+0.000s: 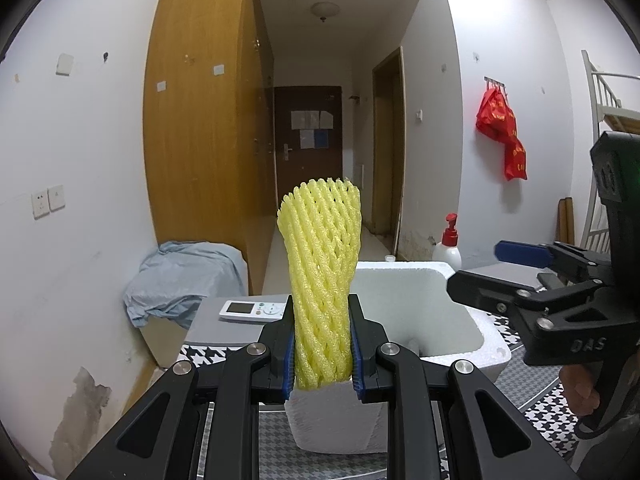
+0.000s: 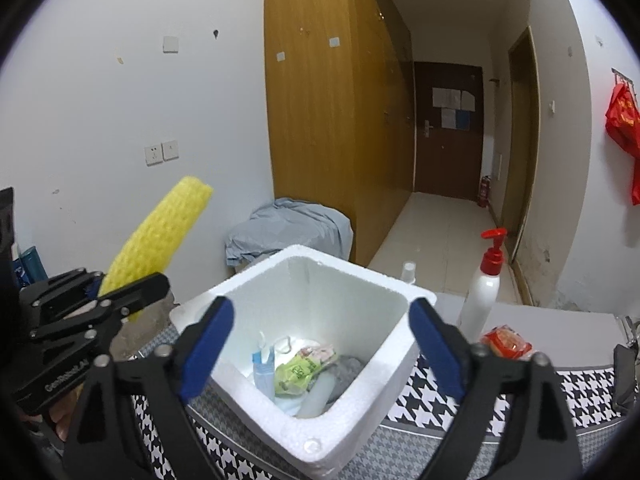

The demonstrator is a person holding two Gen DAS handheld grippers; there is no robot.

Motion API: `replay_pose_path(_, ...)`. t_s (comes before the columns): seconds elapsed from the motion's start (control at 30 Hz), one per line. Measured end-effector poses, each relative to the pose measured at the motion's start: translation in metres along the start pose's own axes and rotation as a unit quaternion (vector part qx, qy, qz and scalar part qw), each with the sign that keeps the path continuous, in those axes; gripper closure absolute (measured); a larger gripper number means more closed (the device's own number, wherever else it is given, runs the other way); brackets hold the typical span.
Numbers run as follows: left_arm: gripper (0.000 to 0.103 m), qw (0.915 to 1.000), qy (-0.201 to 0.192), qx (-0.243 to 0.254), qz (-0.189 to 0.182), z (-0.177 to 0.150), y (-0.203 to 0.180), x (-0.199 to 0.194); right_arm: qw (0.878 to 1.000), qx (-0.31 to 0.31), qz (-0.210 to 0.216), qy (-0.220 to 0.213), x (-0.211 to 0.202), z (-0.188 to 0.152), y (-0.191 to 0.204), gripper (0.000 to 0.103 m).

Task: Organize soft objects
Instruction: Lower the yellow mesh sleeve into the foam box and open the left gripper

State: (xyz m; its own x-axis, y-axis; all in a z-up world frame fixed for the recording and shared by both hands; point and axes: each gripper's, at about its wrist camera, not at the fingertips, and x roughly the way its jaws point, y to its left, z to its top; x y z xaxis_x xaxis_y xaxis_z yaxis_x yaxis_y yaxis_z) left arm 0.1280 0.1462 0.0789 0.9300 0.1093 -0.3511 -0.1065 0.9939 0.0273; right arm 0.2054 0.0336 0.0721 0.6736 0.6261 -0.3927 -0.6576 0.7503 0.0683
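Item: a yellow foam mesh fruit sleeve (image 1: 322, 284), tall and tubular, is clamped upright near its lower end by the left gripper (image 1: 323, 354) and is held above the near-left corner of the white square polystyrene box (image 2: 256, 276) set on the houndstooth-patterned table mat (image 2: 516, 396). The right gripper (image 2: 320, 344) is spread wide and holds nothing, poised over the box, in which soft packets and a blue face mask (image 2: 262, 372) are already lodged. For a clean deposit, the sleeve is best carried over the box's opening, tipped downward and released only once its end is inside the rim.
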Motion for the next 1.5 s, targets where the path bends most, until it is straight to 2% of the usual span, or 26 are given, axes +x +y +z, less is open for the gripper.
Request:
replay_pose_path(0.77,0.080,0.9995,0.016,0.010,-0.025,0.008,-0.016,0.030,0.999,0.006,-0.039,-0.022,-0.033,-0.012,-0.025,0.004)
replay_pose_path(1.13,0.080,0.9991,0.025,0.018,-0.029,0.010,-0.019,0.042,0.998,0.036,-0.047,-0.022,-0.044,-0.020,-0.046,0.004)
replay_pose_path(1.5,0.080,0.9985,0.041,0.017,-0.032,0.011,-0.019,0.059,0.997,0.039,-0.064,-0.023,-0.055,-0.031,-0.060,0.004)
